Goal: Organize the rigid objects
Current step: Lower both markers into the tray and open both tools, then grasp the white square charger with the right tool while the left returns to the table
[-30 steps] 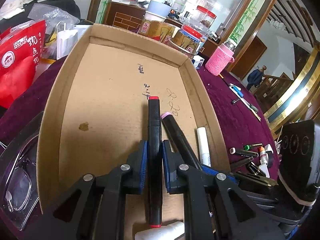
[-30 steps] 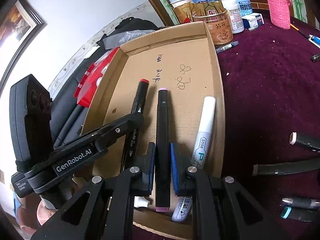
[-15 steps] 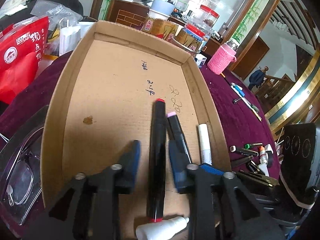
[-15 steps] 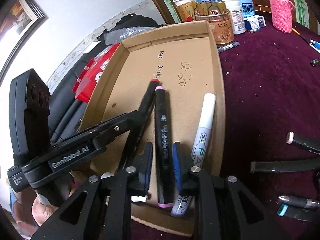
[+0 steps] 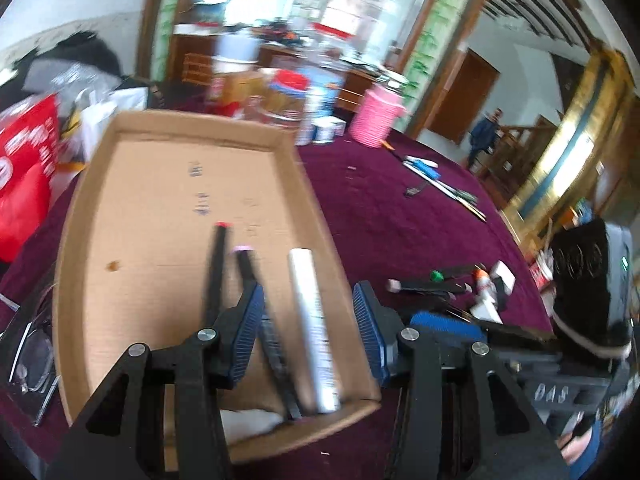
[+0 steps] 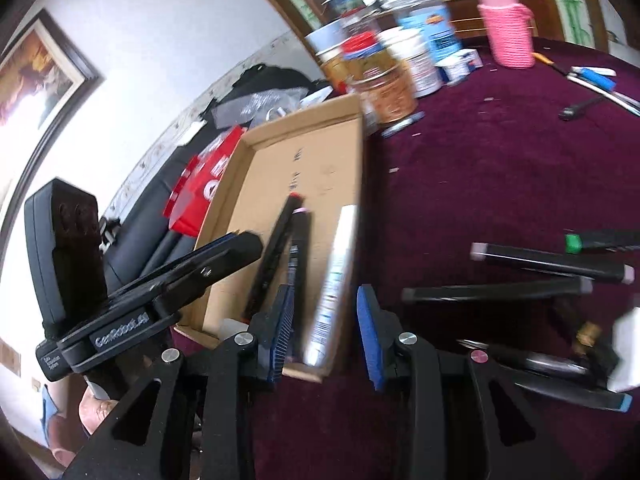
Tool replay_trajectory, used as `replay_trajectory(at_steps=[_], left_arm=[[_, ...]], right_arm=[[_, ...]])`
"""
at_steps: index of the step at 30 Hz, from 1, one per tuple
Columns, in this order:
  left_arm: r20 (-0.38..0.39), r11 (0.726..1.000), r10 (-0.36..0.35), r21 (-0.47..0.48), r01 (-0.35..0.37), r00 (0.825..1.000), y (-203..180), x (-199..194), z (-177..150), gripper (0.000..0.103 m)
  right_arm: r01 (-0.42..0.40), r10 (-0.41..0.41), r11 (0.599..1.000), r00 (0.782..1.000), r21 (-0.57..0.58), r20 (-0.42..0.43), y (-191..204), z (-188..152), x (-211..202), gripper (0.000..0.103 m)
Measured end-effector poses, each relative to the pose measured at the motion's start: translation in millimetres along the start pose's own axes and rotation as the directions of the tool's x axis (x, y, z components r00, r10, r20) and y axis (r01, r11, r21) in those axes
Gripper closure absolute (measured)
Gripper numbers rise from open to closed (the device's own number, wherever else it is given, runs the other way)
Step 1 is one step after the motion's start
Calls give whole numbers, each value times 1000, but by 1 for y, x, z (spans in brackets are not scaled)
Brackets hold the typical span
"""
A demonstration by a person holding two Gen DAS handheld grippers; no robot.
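markers left loose on the table (image 6: pixel 500 184) lie to the right of both sets of fingers, across the maroon cloth from the cardboard tray (image 5: pixel 80 216). right gripper (image 6: pixel 326 332) is the nearer one: a grey-capped black marker (image 6: pixel 492 293) lies just beyond its right finger, a second black marker (image 6: pixel 552 261) behind it, a green-capped one (image 6: pixel 600 240) further back. their long axes run crosswise to the fingers' line, so i judge a grasp would need the wrist brought over and squared to the barrel. left gripper (image 5: pixel 308 328) sits over the tray's near right corner, farther from that cluster, which shows in its view at right (image 5: pixel 436 286).

both sets of fingers have just been opening and now stand apart, gripping nothing; the pads touch no pen.

tray contents: red-capped black marker (image 5: pixel 216 264), pink-capped black marker (image 5: pixel 256 296) and white paint pen (image 5: pixel 310 320), lying roughly parallel, lengthwise toward the tray's far wall, near its right side. a white item at the near edge is too blurred to name.

loose markers: slim, rigid, dark barrels with coloured end caps. frames are motion-blurred.
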State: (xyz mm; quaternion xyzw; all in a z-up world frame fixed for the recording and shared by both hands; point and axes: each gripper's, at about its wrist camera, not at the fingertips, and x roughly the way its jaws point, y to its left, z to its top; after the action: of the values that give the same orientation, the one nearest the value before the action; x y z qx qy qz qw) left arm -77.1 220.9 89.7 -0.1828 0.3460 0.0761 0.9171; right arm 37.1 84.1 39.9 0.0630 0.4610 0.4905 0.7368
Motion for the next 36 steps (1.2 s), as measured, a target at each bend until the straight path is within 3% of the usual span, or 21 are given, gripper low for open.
replay_trajectory(at_steps=[3,5,7,8,9,12,16,20,21,24,27,28,29,31,32,33,35,36], left_arm=[[-10,998,-36,50,37,999,-25,0,-1,58],[-25,995,-65,80,67,998,-41,4,-4,55],[-34,991,-79,110,82,996,-56,5,-7,55],[-39,988,-87,126,91,995,-63,7,-9,55],[-46,985,-98,141,103,994,-70,8,-11,55],[-67,976,-132,163,142,989,-84,14,-17,55],[-91,970,-148,181,162,985,-93,21,-24,55],[-108,967,-154,190,172,982,-94,23,-30,55],[-111,966,-153,192,172,982,-94,23,-32,55],[-109,965,-155,195,174,982,-92,20,-36,55],[-113,965,-156,193,176,981,-90,21,-38,55],[-113,966,-155,191,175,981,-90,21,-39,55],[-115,966,-154,191,174,981,-90,22,-39,55],[-116,966,-153,194,173,981,-90,22,-40,55],[-115,965,-154,196,175,981,-91,22,-40,55],[-116,963,-156,200,178,981,-92,21,-41,55],[-121,961,-161,206,184,979,-94,22,-42,55],[-124,960,-166,208,189,978,-95,23,-42,55]], right_arm=[[32,-33,999,999,32,37,-25,0,-32,73],[87,-96,990,992,109,81,-62,2,-68,65],[104,-118,985,988,141,95,-75,2,-80,59],[151,-181,964,975,220,127,-106,2,-107,58],[151,-181,964,975,220,127,-106,2,-107,58],[251,-315,897,940,363,129,-156,-2,-140,49],[312,-412,788,908,530,78,-212,-7,-162,49],[360,-455,725,890,587,16,-240,6,-149,49],[360,-455,725,890,587,16,-240,6,-149,49],[432,-504,687,862,585,-44,-249,16,-132,49],[500,-556,673,828,545,-73,-253,32,-113,43],[561,-608,667,790,490,-77,-251,41,-103,43],[588,-624,673,777,449,-82,-250,41,-100,43],[607,-635,679,768,412,-84,-250,41,-97,46],[622,-643,689,761,371,-84,-248,41,-95,54],[620,-637,703,767,347,-78,-247,39,-96,55],[577,-592,749,804,327,-63,-248,27,-109,59],[577,-592,749,804,327,-63,-248,27,-109,59]])
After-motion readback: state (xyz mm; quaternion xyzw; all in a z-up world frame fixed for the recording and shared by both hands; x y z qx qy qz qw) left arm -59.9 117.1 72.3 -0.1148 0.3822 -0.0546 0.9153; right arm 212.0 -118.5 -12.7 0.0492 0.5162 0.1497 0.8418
